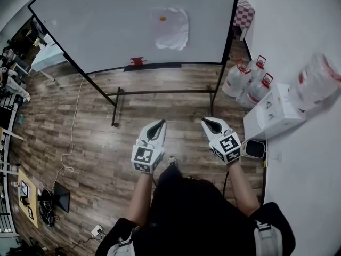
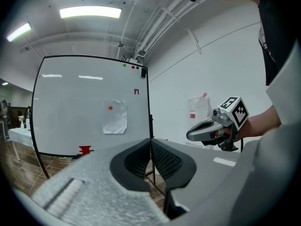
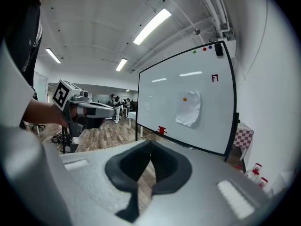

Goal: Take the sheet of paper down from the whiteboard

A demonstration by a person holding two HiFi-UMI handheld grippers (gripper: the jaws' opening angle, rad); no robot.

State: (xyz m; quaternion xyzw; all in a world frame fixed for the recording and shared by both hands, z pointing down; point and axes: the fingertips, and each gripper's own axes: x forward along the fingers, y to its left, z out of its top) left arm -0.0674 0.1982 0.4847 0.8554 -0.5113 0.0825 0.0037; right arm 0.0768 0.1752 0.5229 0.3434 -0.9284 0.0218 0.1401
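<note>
A white sheet of paper [image 1: 170, 28] hangs on the whiteboard [image 1: 96, 25], pinned by an orange magnet [image 1: 162, 18]. The sheet [image 2: 115, 117] shows in the left gripper view and, slightly curled, the sheet [image 3: 189, 108] shows in the right gripper view. My left gripper [image 1: 158, 125] and right gripper [image 1: 208, 123] are held side by side well short of the board, both shut and empty. The left gripper [image 2: 150, 144] has its jaws together. The right gripper [image 3: 150, 147] has its jaws together too.
The whiteboard stands on a black frame [image 1: 160, 92] over a wood floor. A red eraser [image 1: 137, 61] sits on its tray. Water jugs [image 1: 248, 81] and a white box [image 1: 274, 111] stand by the right wall. A cable [image 1: 69, 143] trails at left.
</note>
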